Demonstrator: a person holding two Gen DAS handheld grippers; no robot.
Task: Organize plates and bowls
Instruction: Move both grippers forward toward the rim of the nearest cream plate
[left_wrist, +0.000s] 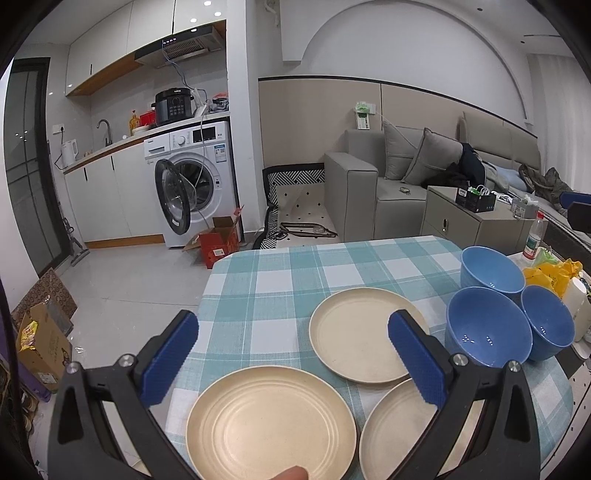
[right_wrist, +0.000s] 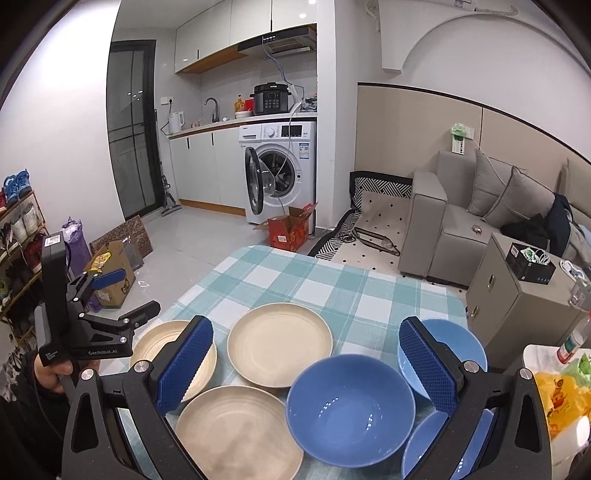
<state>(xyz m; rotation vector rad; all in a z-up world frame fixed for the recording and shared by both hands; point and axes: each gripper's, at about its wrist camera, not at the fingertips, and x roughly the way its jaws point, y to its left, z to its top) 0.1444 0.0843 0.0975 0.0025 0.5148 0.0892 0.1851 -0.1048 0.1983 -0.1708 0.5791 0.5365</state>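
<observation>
Three cream plates lie flat on the checked tablecloth (left_wrist: 280, 273): a near left plate (left_wrist: 271, 421), a far plate (left_wrist: 364, 334) and a near right plate (left_wrist: 391, 443). To their right stand three blue bowls, upright: (left_wrist: 491, 271), (left_wrist: 487, 332), (left_wrist: 546, 321). My left gripper (left_wrist: 291, 325) hovers open over the plates with nothing in it. In the right wrist view my right gripper (right_wrist: 306, 326) is open above the far plate (right_wrist: 279, 345) and the middle bowl (right_wrist: 351, 406). The left gripper (right_wrist: 129, 291) shows at the table's left side, held in a hand.
A yellow bag (left_wrist: 554, 273) and a bottle (left_wrist: 533, 236) sit past the bowls at the right. A grey cabinet (right_wrist: 517, 295) and sofa (right_wrist: 461, 221) stand beyond. Cardboard boxes (right_wrist: 110, 273) and a shoe rack (right_wrist: 18, 229) are on the floor to the left.
</observation>
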